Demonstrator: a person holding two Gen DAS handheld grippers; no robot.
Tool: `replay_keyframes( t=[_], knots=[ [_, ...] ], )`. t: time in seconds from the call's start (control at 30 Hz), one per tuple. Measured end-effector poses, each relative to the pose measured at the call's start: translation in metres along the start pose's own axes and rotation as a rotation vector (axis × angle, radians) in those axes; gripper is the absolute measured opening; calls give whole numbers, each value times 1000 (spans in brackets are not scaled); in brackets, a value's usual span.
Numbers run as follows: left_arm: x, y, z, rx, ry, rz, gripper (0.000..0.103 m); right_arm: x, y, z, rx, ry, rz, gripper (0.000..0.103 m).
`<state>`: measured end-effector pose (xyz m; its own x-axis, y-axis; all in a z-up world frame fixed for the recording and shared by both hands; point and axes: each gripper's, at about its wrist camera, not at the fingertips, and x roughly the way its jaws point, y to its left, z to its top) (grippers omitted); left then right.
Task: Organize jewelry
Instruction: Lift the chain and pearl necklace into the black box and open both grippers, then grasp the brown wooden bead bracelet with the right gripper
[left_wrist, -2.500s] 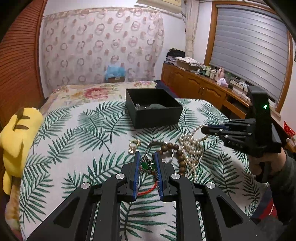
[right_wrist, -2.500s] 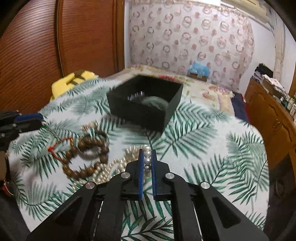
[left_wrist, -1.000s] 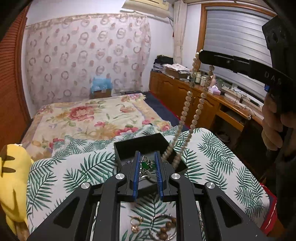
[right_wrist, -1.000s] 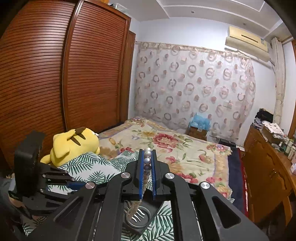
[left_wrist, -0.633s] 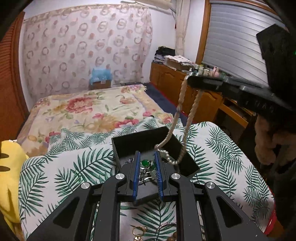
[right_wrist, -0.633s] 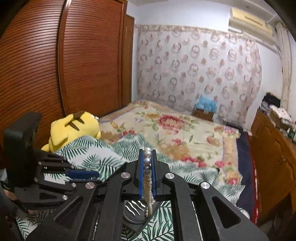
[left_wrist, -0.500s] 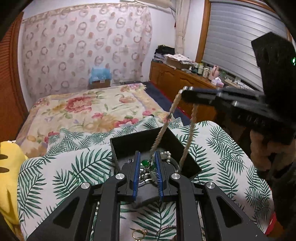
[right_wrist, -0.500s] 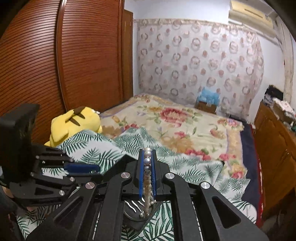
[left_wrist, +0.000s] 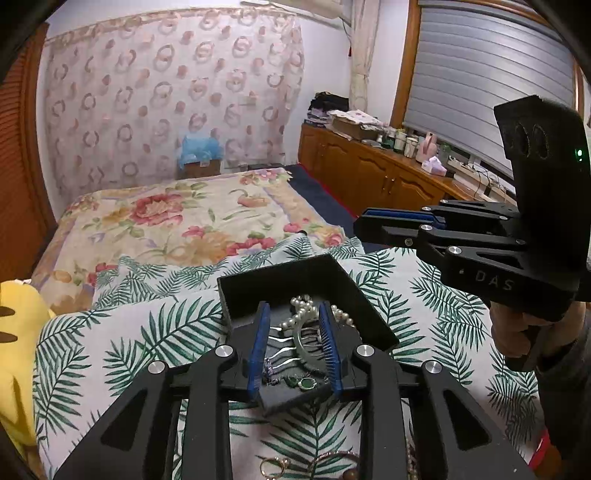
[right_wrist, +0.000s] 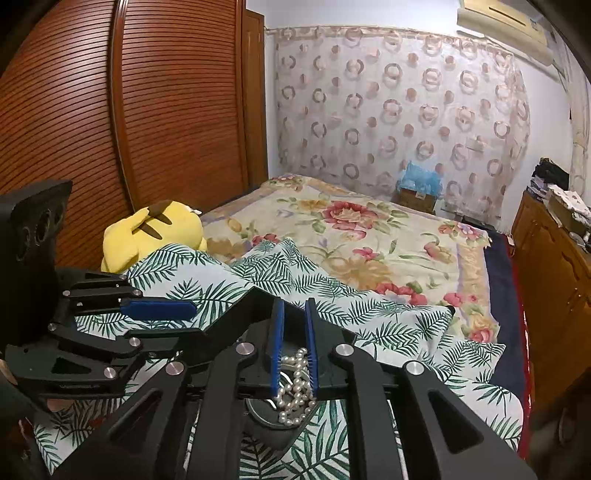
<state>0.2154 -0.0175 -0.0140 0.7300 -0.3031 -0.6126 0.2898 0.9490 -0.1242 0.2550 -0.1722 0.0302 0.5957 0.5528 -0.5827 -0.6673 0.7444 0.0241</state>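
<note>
Over the black box (left_wrist: 295, 275), both grippers gape, released: left gripper (left_wrist: 293, 349), right gripper (right_wrist: 293, 354) at 2 o'clock; pearl necklace (right_wrist: 295, 387) inside.

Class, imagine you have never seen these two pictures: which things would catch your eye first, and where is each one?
First the black box in the middle of the palm-leaf cloth, with a pearl necklace heaped inside and a green pendant near its front corner. Both grippers, left gripper and right gripper, hover open over it. A yellow plush toy lies by the wooden wardrobe.
</note>
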Motion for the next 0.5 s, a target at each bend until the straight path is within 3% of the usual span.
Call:
replay_keyframes(
  t=[0.5],
  knots=[
    [-40,-1,-58,-14,21,27,27,-31,27,-58,27,46,-19,13]
  ],
)
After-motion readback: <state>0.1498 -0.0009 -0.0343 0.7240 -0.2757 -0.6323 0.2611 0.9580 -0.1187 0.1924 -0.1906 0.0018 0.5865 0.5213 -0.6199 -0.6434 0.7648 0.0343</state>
